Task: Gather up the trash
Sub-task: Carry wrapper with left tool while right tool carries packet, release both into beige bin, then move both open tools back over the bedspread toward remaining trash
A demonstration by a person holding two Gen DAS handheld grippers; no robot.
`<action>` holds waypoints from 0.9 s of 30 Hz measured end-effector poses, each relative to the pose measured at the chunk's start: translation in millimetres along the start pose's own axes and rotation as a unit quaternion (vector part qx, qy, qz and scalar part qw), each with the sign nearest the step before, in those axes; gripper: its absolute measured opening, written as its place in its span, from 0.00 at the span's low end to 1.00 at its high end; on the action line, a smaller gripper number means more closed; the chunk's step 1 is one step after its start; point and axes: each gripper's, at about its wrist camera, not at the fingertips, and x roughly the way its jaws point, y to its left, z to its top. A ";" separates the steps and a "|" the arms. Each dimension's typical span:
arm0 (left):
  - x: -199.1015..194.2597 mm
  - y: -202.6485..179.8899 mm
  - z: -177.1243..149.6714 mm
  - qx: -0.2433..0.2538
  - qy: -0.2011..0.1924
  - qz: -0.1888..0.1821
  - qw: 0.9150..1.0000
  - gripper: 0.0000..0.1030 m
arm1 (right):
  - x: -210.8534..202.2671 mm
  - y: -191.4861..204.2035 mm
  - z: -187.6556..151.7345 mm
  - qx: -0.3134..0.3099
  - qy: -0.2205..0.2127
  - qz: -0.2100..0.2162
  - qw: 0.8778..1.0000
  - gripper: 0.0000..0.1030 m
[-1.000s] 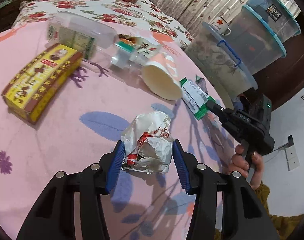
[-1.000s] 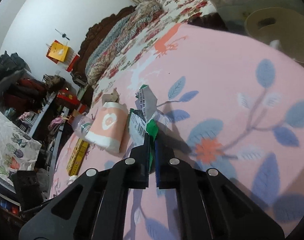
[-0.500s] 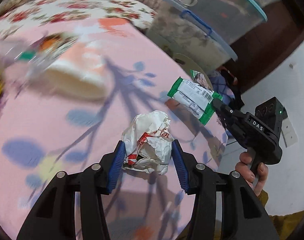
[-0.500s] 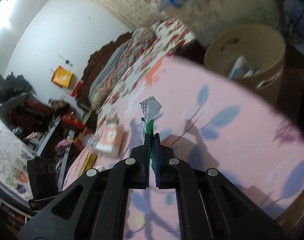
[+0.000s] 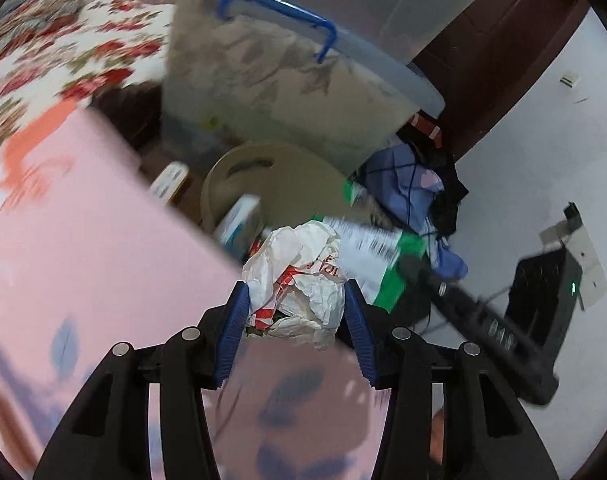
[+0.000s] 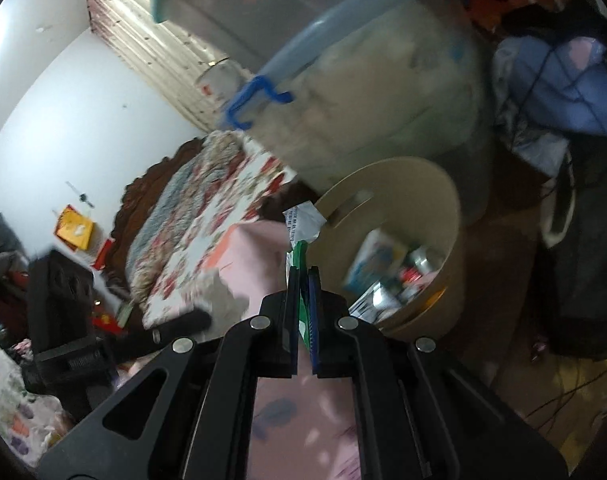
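Note:
My left gripper (image 5: 295, 300) is shut on a crumpled white wrapper with red print (image 5: 299, 280), held in the air past the edge of the pink table (image 5: 83, 240). My right gripper (image 6: 302, 276) is shut on a flat green and white wrapper (image 6: 301, 232), which also shows in the left wrist view (image 5: 375, 256). Both are near a beige bin (image 6: 387, 184) on the floor, which holds several pieces of trash. The bin also shows in the left wrist view (image 5: 287, 172), behind the crumpled wrapper.
A large clear storage tub with a blue handle (image 5: 279, 76) stands behind the bin, with more tubs stacked above. A pile of blue cloth (image 5: 415, 192) lies on the floor to the right. A floral bed (image 6: 207, 208) lies beyond the table.
Both grippers have swung off the table top toward the bin, each keeping its wrapper. The cup, box and bottle on the table have left the view.

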 end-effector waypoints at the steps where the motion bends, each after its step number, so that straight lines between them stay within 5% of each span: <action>1: 13.0 -4.4 13.1 0.001 -0.001 0.002 1.000 0.48 | 4.7 -3.8 2.9 0.001 -0.003 -0.006 1.000 0.09; 3: 27.0 -6.7 25.1 -0.005 -0.003 0.010 1.000 0.66 | 19.7 -13.4 8.3 0.009 0.005 -0.014 1.000 0.09; 9: 29.5 1.5 32.1 -0.035 -0.004 0.007 0.999 0.68 | 47.8 -29.8 7.8 0.049 0.051 0.014 0.997 0.14; 10: 22.7 2.7 27.5 -0.034 -0.006 0.004 0.999 0.68 | 46.9 -27.2 5.1 0.045 0.048 0.015 0.998 0.23; 12: 5.1 7.2 12.9 -0.034 -0.011 -0.003 0.999 0.68 | 39.4 -20.3 -0.4 0.046 0.029 0.016 0.998 0.86; 14: -13.5 12.3 -6.5 -0.040 -0.012 -0.014 0.999 0.68 | 29.0 -6.8 -6.7 0.030 0.006 0.019 0.999 0.86; 20: -78.7 33.6 -94.4 -0.043 -0.019 -0.052 0.998 0.68 | 35.6 45.4 -30.3 -0.014 0.053 0.066 0.996 0.78; 27: -159.9 106.6 -199.2 -0.099 -0.037 0.001 0.994 0.68 | 87.7 153.4 -94.9 -0.112 0.178 0.120 0.970 0.61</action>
